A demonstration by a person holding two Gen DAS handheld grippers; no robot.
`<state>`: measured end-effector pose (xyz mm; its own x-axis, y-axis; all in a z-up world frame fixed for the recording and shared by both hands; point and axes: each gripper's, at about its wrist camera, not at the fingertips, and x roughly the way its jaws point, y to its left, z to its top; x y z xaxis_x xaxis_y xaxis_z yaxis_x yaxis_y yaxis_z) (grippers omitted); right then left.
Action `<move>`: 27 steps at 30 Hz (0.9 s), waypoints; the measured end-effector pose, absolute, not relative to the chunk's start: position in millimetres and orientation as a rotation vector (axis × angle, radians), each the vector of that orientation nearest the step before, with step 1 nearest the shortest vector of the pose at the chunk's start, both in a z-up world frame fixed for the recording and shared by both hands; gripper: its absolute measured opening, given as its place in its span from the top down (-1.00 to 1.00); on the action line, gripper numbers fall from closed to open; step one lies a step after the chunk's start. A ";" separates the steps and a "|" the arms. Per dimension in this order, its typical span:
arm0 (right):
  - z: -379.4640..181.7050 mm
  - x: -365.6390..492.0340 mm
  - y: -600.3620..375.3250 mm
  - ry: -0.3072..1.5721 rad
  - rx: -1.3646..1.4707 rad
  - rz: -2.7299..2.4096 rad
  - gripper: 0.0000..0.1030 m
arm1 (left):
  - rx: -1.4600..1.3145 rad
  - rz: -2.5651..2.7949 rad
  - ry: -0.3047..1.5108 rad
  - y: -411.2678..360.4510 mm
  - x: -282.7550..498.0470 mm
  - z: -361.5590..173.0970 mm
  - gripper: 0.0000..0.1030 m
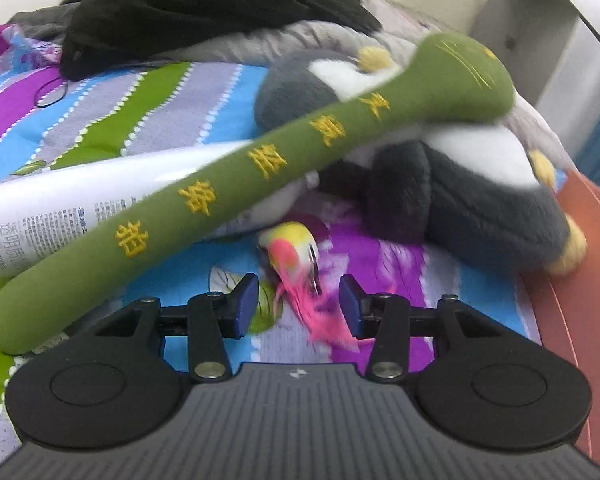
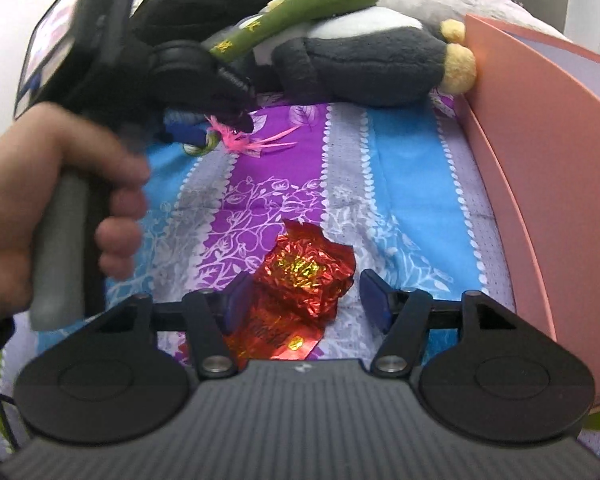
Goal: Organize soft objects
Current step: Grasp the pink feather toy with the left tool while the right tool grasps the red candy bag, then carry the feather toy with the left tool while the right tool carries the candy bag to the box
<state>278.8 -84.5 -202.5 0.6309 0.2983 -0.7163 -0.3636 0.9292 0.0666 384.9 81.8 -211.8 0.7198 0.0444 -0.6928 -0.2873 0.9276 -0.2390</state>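
Foil ball (image 2: 308, 276), crumpled and red, sits near on the bedspread (image 2: 412, 184) between my right gripper (image 2: 306, 300), jaws apart. It's light and crushable; I'd pinch its middle. My left gripper (image 1: 298, 306), jaws apart, straddles what looks like a feathered toy (image 1: 296, 256).

Green stick toy (image 1: 236, 184), yellow lettering; striped, possibly floral bedsheet (image 2: 412, 168)

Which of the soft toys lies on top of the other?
The long green stick toy with yellow lettering; it lies across the grey and white plush animal.
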 end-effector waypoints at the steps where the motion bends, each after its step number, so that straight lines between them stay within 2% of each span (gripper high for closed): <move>1: -202.5 278.7 -83.9 0.800 -0.090 0.384 -0.06 | -0.355 0.193 0.741 82.9 386.4 -212.3 0.02; 5: -201.8 278.4 -85.0 0.793 -0.087 0.387 0.04 | -0.371 0.201 0.736 83.8 394.8 -214.3 0.07; 7: -200.6 278.8 -87.7 0.793 -0.072 0.391 0.13 | -0.360 0.199 0.734 83.9 396.6 -214.7 0.23; 8: -200.0 279.0 -88.8 0.795 -0.066 0.391 0.13 | -0.358 0.199 0.735 84.4 396.7 -214.9 0.40; 9: -199.5 278.7 -89.8 0.795 -0.062 0.391 0.15 | -0.361 0.197 0.738 85.5 396.9 -215.0 0.43; 15: -194.9 273.0 -92.5 0.789 -0.051 0.390 0.38 | -0.348 0.175 0.725 87.1 383.8 -204.9 0.46; 27: -176.0 249.0 -117.9 0.758 -0.002 0.336 0.43 | -0.284 0.096 0.735 68.9 320.1 -171.5 0.46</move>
